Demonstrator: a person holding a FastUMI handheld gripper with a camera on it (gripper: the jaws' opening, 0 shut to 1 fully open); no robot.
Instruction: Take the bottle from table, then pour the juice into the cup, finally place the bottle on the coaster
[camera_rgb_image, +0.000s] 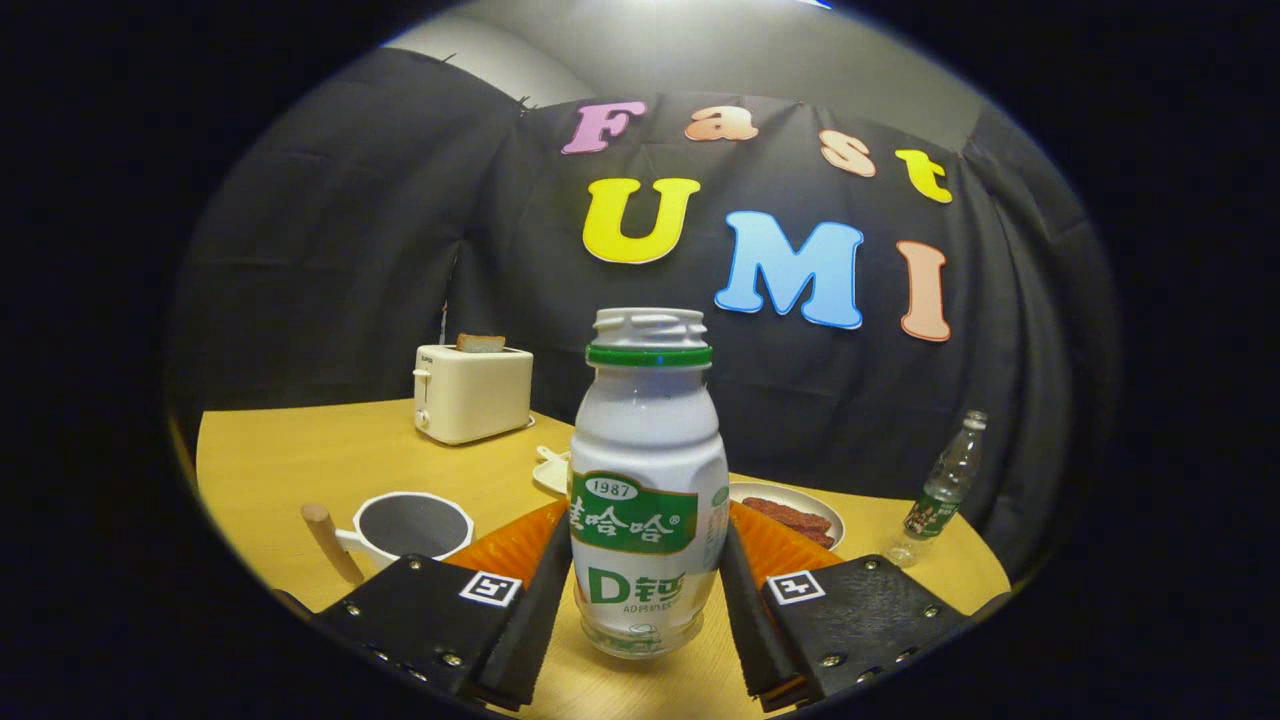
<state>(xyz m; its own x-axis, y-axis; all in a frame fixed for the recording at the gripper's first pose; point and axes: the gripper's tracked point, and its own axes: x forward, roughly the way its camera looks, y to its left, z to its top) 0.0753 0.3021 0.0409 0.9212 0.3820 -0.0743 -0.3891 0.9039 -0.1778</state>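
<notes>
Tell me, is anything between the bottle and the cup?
No. The jaws hold the white plastic bottle; the white cup with a wooden handle sits just beyond the left jaw, nothing visible between them.

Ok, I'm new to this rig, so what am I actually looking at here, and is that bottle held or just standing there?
This is a fisheye camera riding on a hand-held two-finger gripper, looking forward along its jaws. No robot arm; a person carries it. The white plastic bottle with a green label stands upright between the fingers, both of which press its sides, so it looks gripped. Whether it still rests on the yellow wooden table or is just lifted, I cannot tell. Behind it lies an orange ribbed coaster. To the left is a white cup with a wooden handle, further back a cream toaster holding a slice of bread. To the right sit a white plate of sausages and a clear plastic water bottle.
</notes>
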